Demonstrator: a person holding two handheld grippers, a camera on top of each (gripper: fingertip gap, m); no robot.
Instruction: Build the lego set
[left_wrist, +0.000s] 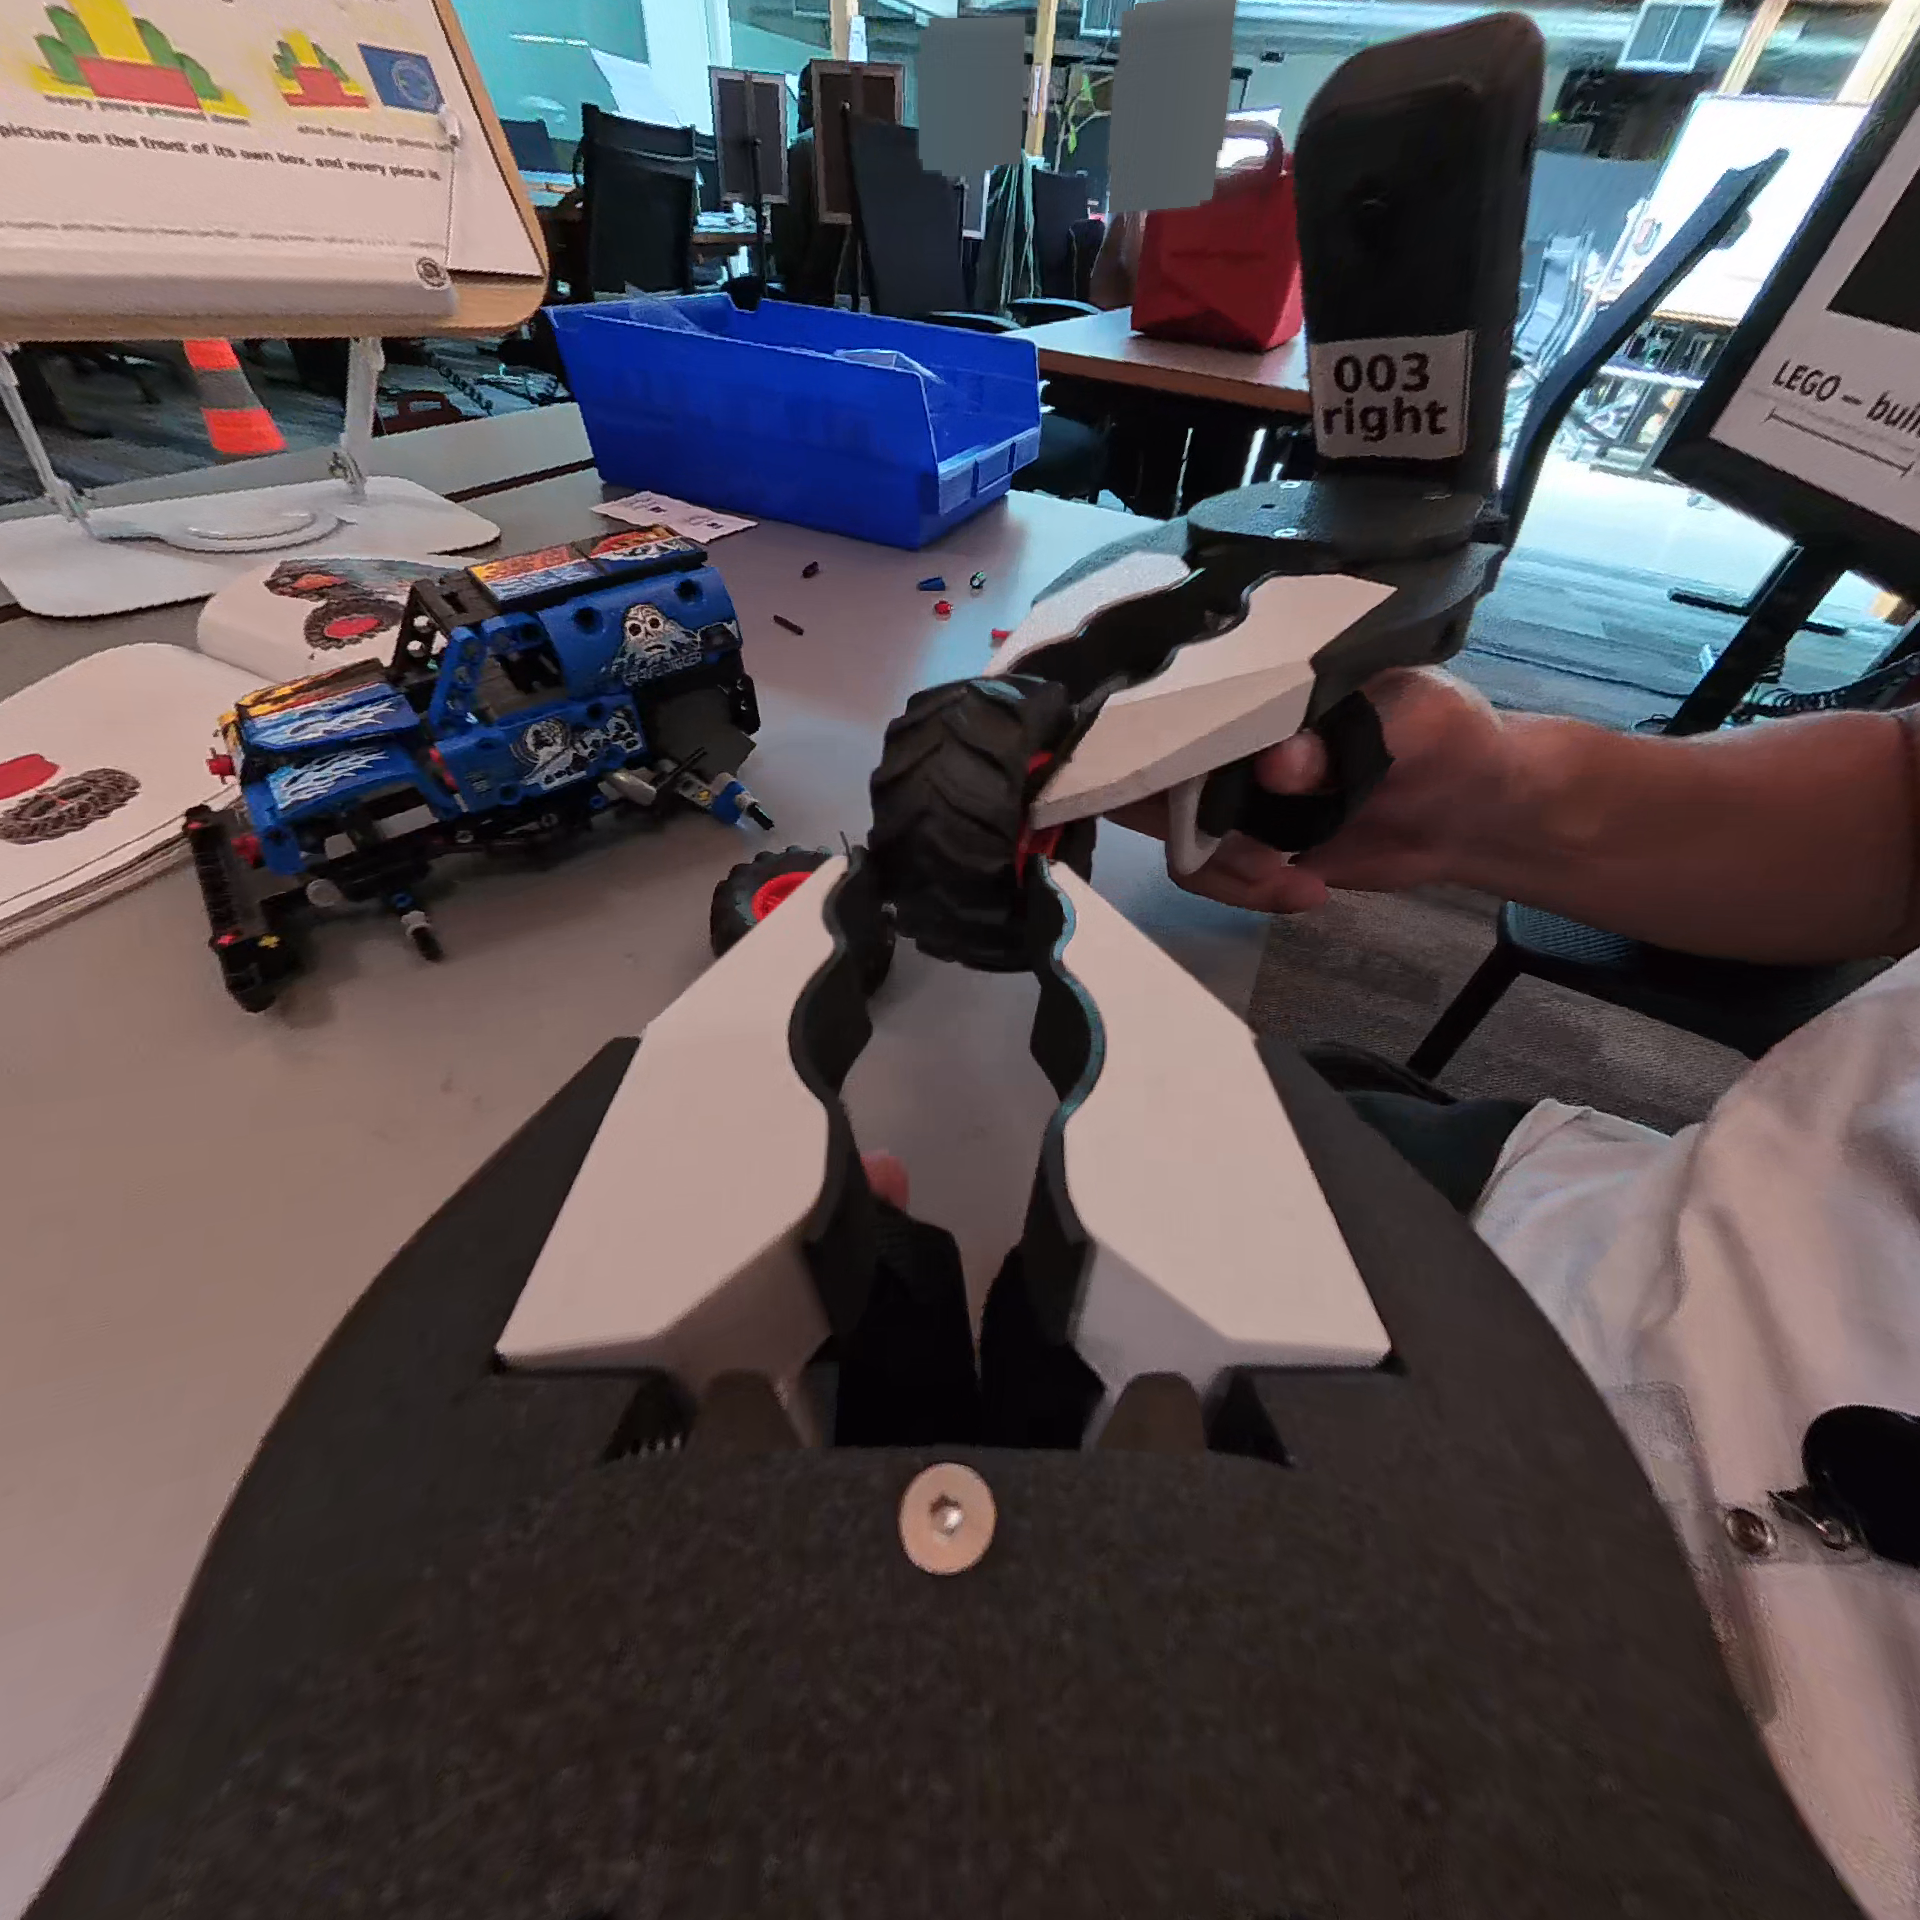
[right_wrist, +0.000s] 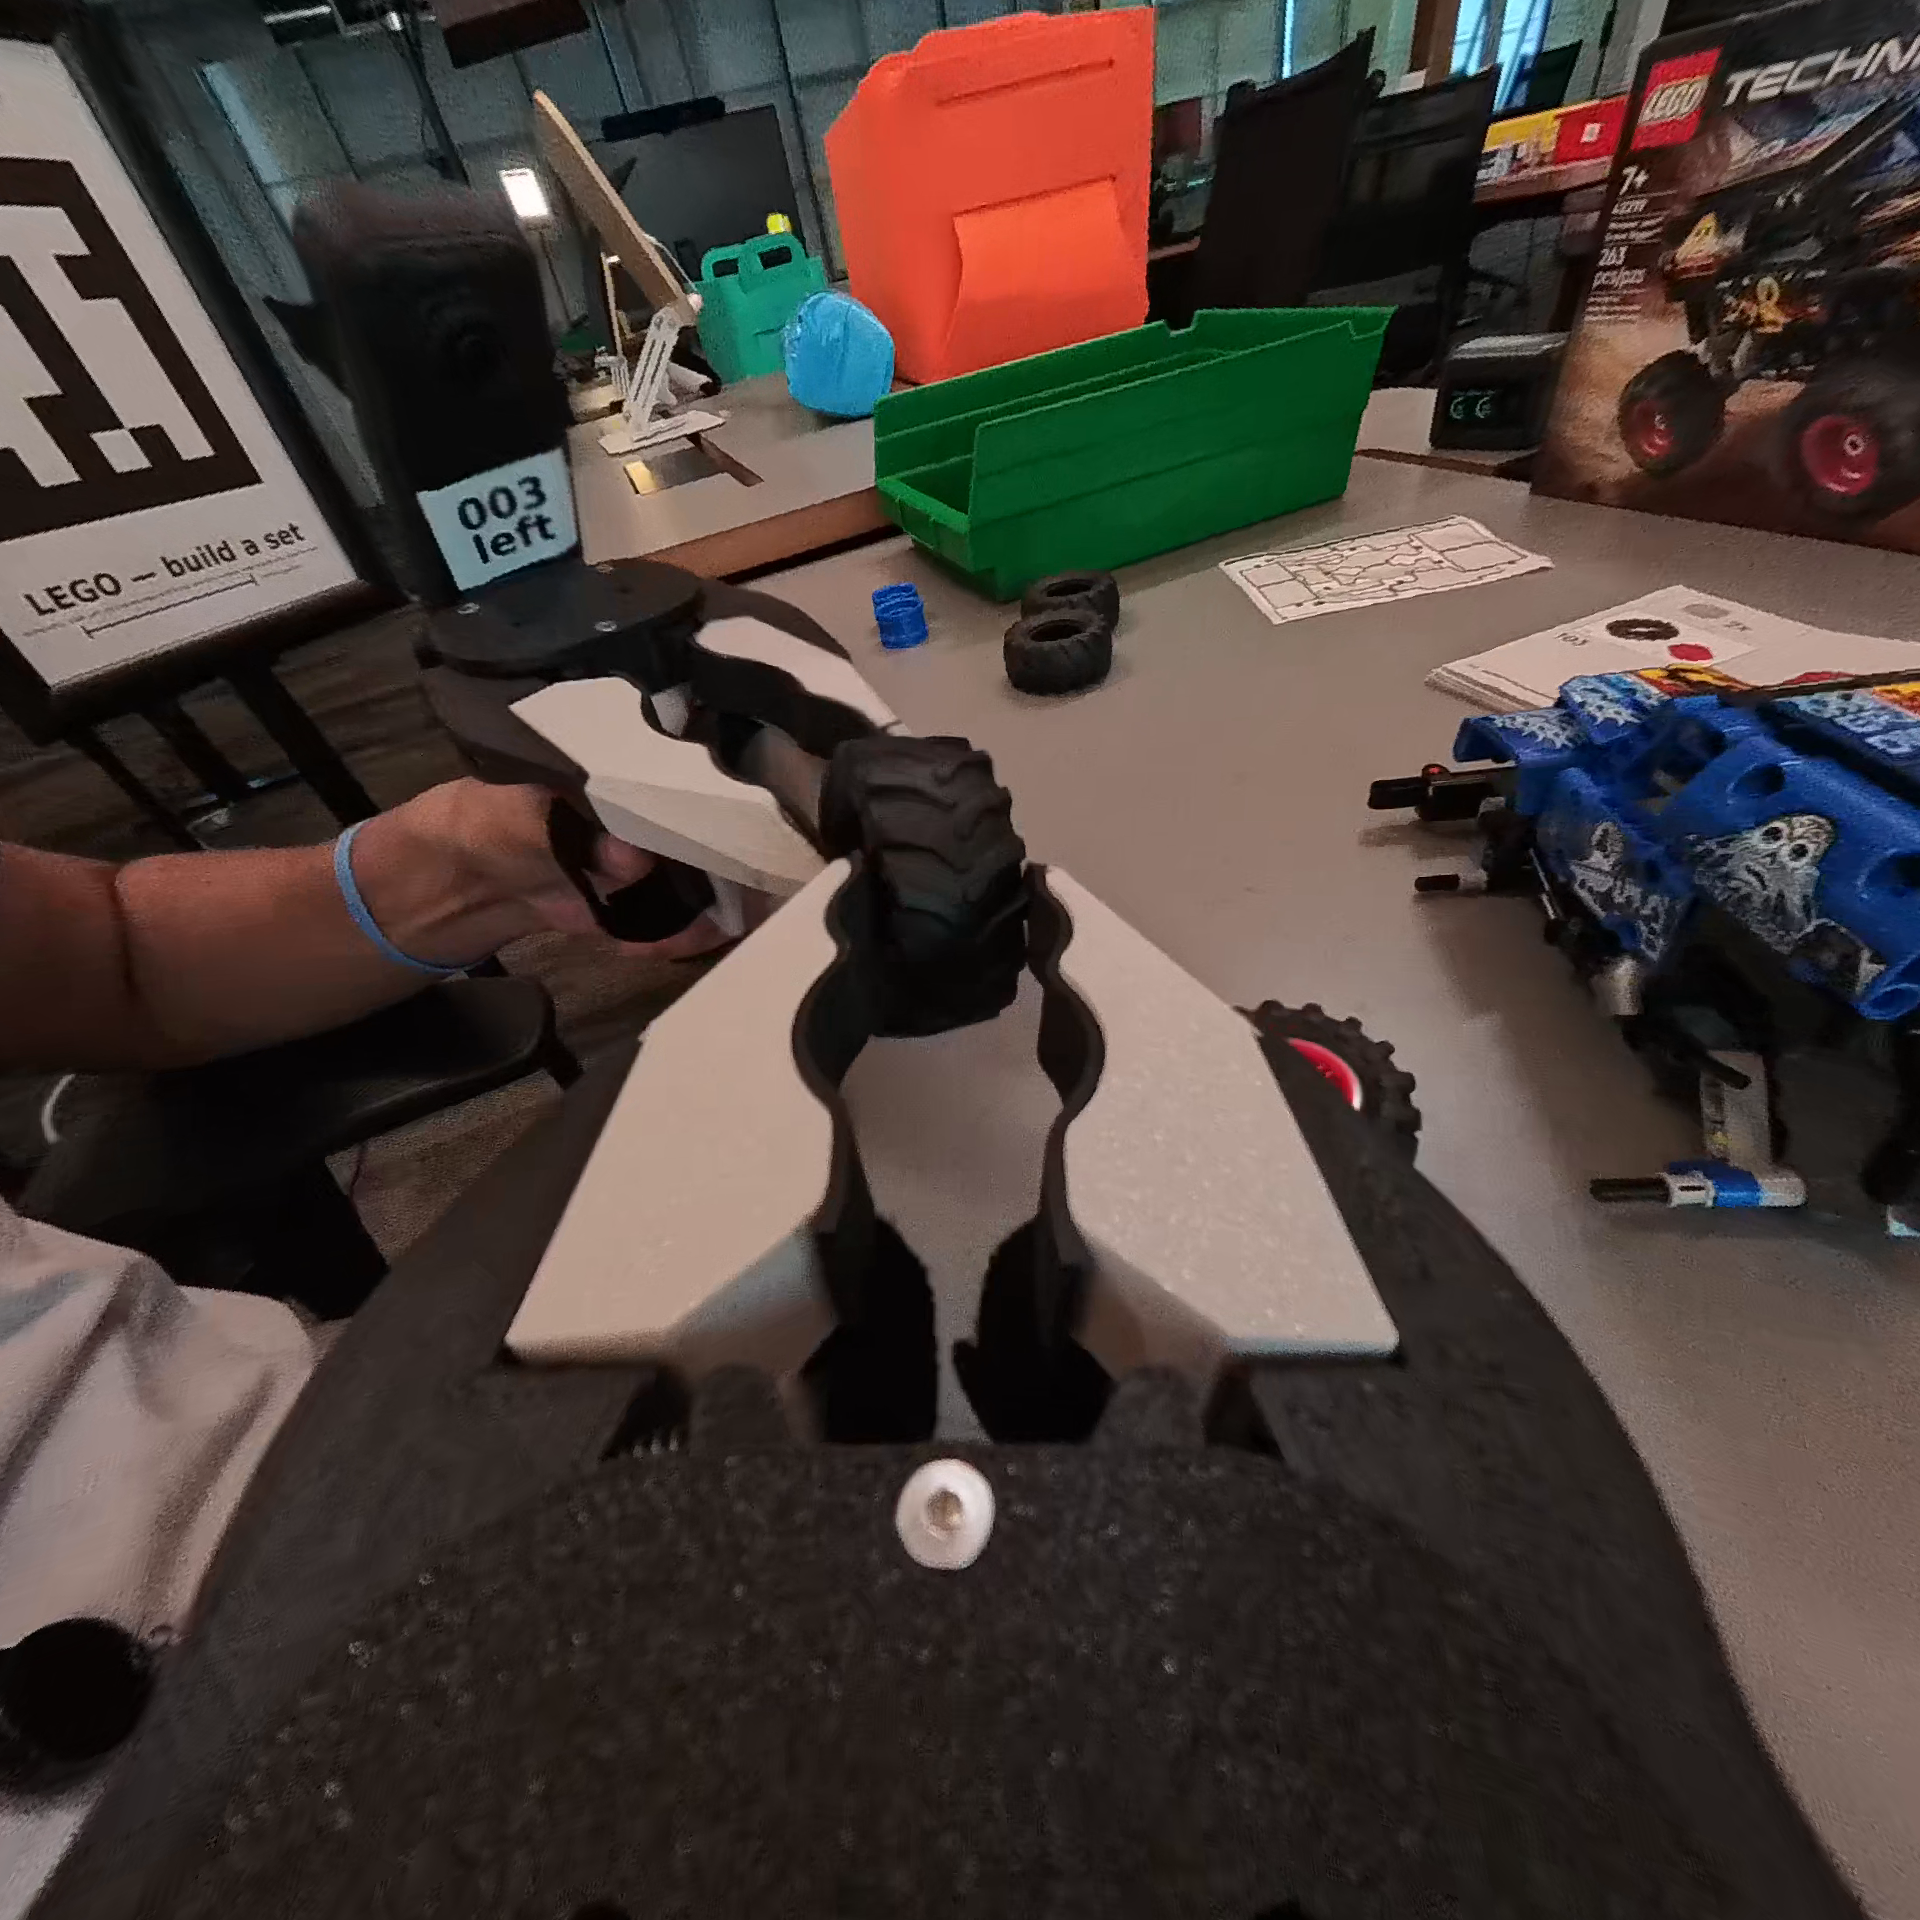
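Left hand-held gripper (left_wrist: 951, 904) | right hand-held gripper (right_wrist: 940, 904) | both pinching black tyre (right_wrist: 930, 842) | white labels on both, writing omitted

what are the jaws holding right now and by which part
One black tire with a red hub, held by both grippers: the left gripper and right gripper each pinch its tread.

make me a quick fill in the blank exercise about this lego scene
1. Both the left gripper and the right gripper clamp one black ____.
2. The truck on the table is mostly ____.
3. In the right wrist view, two loose tyres lie in front of a ____ bin.

Missing words: tyre; blue; green
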